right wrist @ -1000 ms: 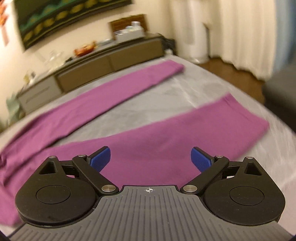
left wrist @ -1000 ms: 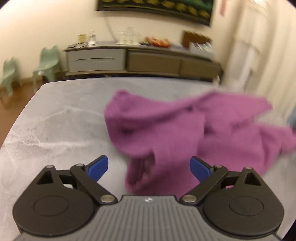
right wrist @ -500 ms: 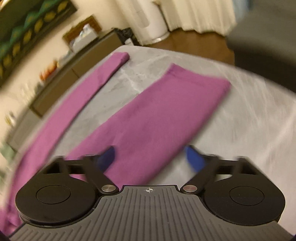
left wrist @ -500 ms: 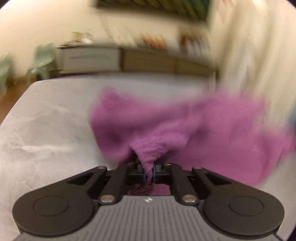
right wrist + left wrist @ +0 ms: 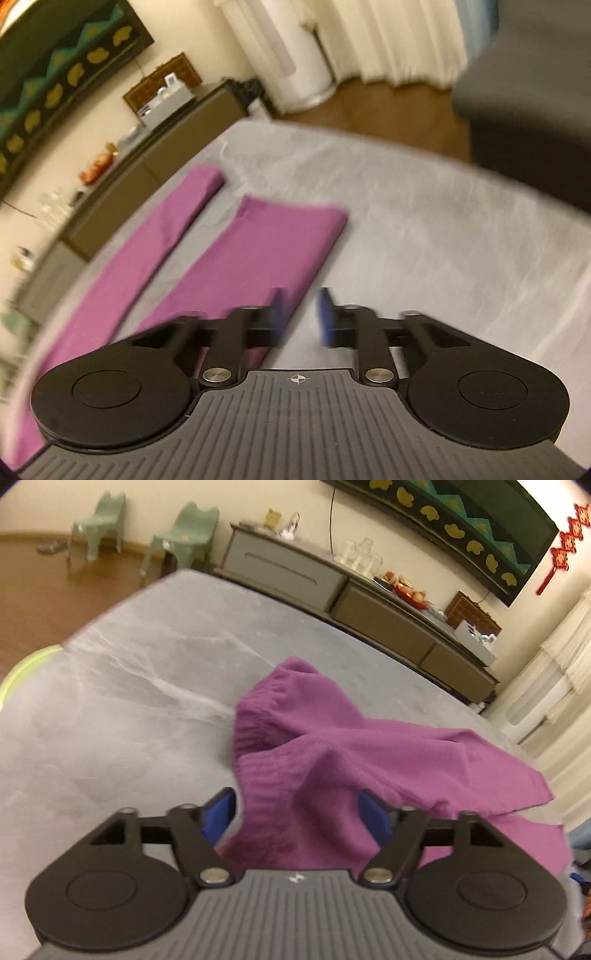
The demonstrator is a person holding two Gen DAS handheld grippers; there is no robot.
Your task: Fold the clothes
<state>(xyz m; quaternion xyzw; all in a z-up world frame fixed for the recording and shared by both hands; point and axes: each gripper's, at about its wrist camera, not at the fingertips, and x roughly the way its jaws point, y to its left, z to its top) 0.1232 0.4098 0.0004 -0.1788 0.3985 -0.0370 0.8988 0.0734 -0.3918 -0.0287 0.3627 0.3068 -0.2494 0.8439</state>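
- Left wrist view: the left gripper (image 5: 298,812), black with blue pads, hangs over the crumpled waist end of a pair of purple knit trousers (image 5: 332,746) lying on a grey marbled table (image 5: 129,709).
- Its jaws stand wide and are opening; bunched cloth sits between the pads, which do not press on it.
- The ribbed waistband (image 5: 258,716) humps up just ahead of the jaws, and the rest of the cloth spreads away to the right.
- Beyond the table stand a long grey and brown sideboard (image 5: 332,587) and two pale green plastic chairs (image 5: 184,531).
- Right wrist view: the right gripper (image 5: 299,314) is blurred, its jaws at a middling gap and opening, with bare table showing between them.
- The trousers' two legs lie flat and stretched out: the nearer leg (image 5: 266,254) touches the left pad's side, and the farther leg (image 5: 162,229) lies beside it with a strip of table between.
- White curtains (image 5: 388,33) hang behind.
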